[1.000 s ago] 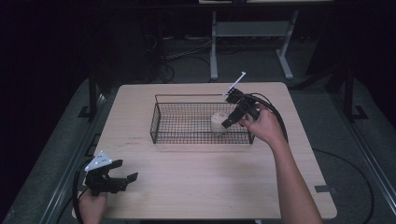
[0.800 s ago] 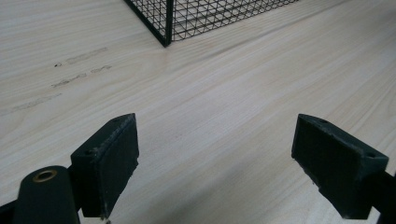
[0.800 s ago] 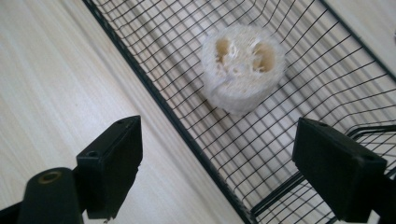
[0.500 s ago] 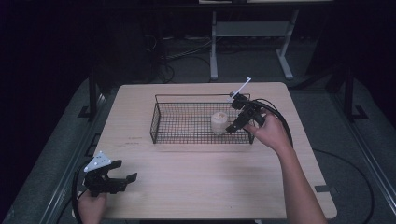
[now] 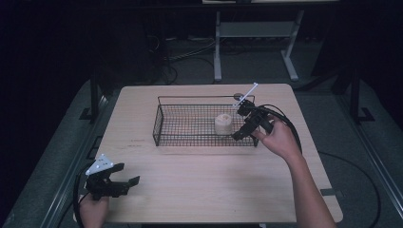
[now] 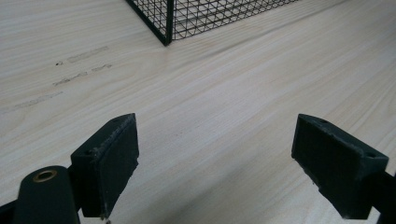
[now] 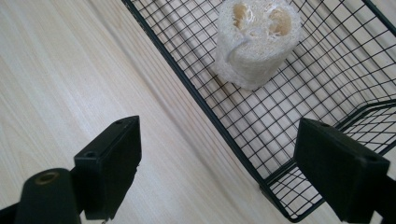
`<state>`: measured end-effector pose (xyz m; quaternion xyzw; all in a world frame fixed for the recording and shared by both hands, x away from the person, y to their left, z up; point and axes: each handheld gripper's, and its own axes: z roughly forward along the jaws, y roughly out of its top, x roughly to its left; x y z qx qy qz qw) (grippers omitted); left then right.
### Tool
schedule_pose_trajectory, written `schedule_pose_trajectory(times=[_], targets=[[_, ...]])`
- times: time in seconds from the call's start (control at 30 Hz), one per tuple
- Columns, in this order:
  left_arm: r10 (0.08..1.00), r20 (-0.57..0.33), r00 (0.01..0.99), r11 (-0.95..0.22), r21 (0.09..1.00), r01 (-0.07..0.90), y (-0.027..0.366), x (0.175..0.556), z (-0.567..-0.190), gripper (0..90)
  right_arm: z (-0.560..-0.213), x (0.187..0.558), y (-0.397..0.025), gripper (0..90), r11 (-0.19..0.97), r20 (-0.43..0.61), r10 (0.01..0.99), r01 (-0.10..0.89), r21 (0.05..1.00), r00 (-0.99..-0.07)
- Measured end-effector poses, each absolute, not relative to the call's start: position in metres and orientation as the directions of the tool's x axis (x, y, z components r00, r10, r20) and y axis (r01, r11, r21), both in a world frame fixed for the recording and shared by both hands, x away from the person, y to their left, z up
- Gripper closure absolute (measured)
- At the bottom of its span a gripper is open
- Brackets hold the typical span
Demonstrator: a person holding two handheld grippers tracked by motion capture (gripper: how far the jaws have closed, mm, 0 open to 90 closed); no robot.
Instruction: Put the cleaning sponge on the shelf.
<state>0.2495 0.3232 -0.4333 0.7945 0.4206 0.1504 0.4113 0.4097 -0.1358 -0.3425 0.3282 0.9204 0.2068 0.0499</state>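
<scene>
Change: right gripper has pulled back out of the basket and now sits over the basket's near right corner; a second ago it reached in at the loofah. Left gripper has not moved.
Landmark: black wire basket, long axis running left to right across the middle of the table.
Loofah: pale, stubby cylinder standing on end inside the basket, toward its right end, free of both grippers.
Loofah from right gripper: just beyond the basket's near wall, ahead of the jaws; in the right gripper view it stands up and slightly right of centre, with the wall crossing between.
Nearer hand: the right, by far; the left is well apart from the basket, near the table's front left corner.
Right gripper state: jaws spread wide, holding nothing, straddling the basket corner without clear contact.
Left gripper state: jaws spread wide, empty, above bare table with the basket's corner ahead.
</scene>
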Motion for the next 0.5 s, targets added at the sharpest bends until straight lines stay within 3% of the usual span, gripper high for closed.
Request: schedule_pose_trajectory(times=[0.5], targets=[[0.792, -0.106, 0.601, -0.311, 0.778, 0.546, 0.323, 0.249, -0.433, 13.7, -0.35, 0.397, -0.141, 14.6, 0.693, 0.058, 0.628, 0.591, 0.413, -0.776]])
